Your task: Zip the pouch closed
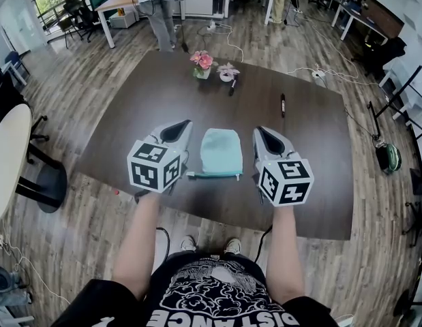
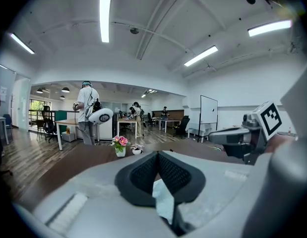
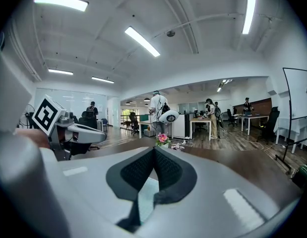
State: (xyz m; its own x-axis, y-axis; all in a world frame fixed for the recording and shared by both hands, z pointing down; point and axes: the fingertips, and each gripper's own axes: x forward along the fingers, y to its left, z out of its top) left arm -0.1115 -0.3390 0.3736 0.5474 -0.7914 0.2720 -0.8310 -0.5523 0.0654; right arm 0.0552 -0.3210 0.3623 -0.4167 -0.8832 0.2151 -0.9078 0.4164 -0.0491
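Light teal fabric pouch (image 1: 221,152) near the dark brown desk's (image 1: 320,142) front edge, left gripper (image 2: 157,156) clamped on its near-left corner, right gripper (image 3: 154,151) clamped on its near-right corner.

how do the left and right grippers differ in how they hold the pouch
The left gripper is shut at the left end of the pouch, the right gripper at its right end. Between the left gripper's jaws only pale teal fabric shows. Between the right gripper's jaws there is pale fabric plus a dark piece that I cannot identify. Shared: both are shut on the pouch's near edge and point away across the dark table.
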